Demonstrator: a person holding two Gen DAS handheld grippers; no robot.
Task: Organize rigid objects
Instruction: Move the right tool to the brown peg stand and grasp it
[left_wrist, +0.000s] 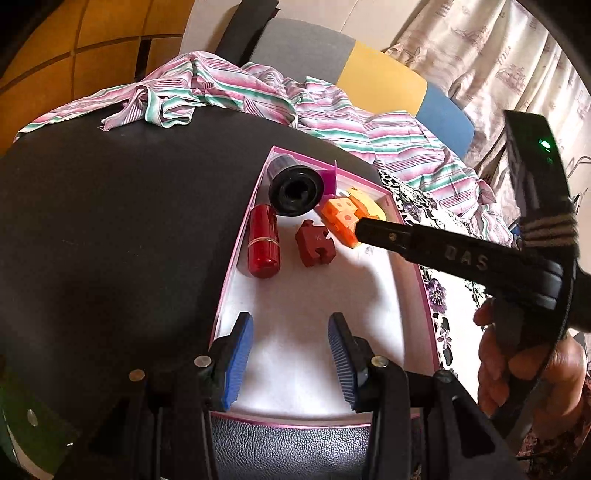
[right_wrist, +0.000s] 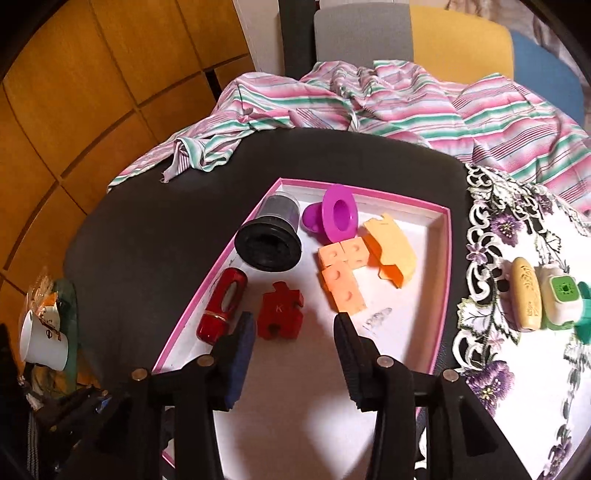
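Note:
A pink-rimmed white tray (right_wrist: 445, 258) lies on the dark table. It holds a black-capped clear cylinder (right_wrist: 267, 247), a red tube (right_wrist: 221, 306), a red puzzle block marked K (right_wrist: 280, 314), orange studded blocks (right_wrist: 341, 273), a yellow block (right_wrist: 391, 247) and a purple cup (right_wrist: 338, 218). My right gripper (right_wrist: 295, 350) is open just short of the red block, and its pads do not press on the block. My left gripper (left_wrist: 291, 354) is open over the tray's bare near end (left_wrist: 295, 295), with nothing between its pads. The right gripper's finger (left_wrist: 391, 236) reaches in beside the orange blocks (left_wrist: 340, 218).
A striped cloth (right_wrist: 369, 103) is heaped along the table's far edge, with a chair behind it. To the right is a floral lace mat (right_wrist: 495, 332) carrying a beige oblong case (right_wrist: 526, 295) and a white-green item (right_wrist: 557, 299). A white cup (right_wrist: 40, 339) sits far left.

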